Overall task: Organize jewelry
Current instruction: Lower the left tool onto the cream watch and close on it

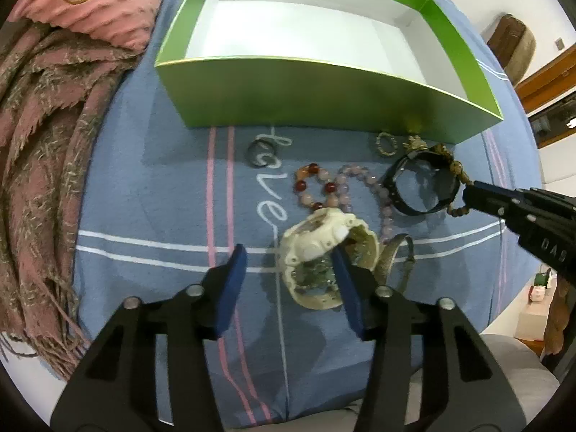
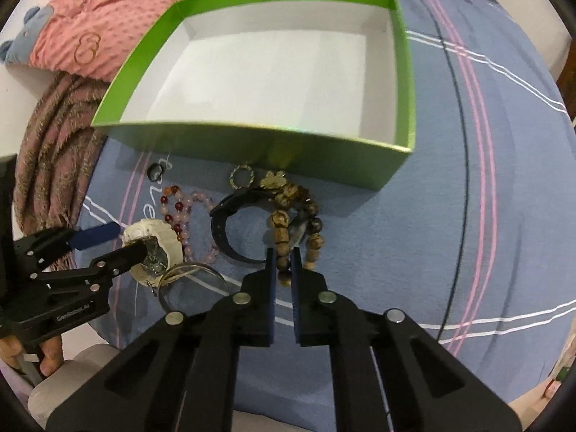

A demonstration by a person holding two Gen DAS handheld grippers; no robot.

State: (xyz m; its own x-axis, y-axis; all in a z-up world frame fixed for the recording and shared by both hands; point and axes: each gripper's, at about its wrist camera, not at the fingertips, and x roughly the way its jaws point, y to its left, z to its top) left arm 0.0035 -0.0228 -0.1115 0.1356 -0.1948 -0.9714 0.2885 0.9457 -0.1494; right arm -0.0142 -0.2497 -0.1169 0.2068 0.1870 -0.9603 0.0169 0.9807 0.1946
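Jewelry, loose, grouped on a blue striped bedsheet [image 2: 468, 216] in front of an open green box [image 2: 273, 144] with a bare white interior. Wooden bead bracelet [image 2: 284, 223], large brown beads, draped over a black watch [image 2: 223, 230]; its near end lies between the almost closed jaws of the right gripper [image 2: 284, 266], pinched there. White watch [image 1: 320, 237], chunky case and strap, lying on its side; left gripper [image 1: 288, 273] jaws wide apart, one blue finger [image 1: 345, 288] inside the strap loop, the other clear of it on the cloth, nothing clamped. Pink-and-red bead bracelet [image 1: 324, 187] and pale lilac bead strand [image 1: 374, 183] just beyond the white watch, touching each other. Small gold ring [image 1: 386, 143] and gold charm [image 1: 415, 142] near the box's front wall. Dark ring [image 1: 261, 154] apart to the left, on embroidered lettering. Thin metal-banded watch [image 2: 194, 280] beside the white one. Pink fringed blanket [image 1: 46, 180] and pink pillow [image 1: 104, 0] at the left edge.
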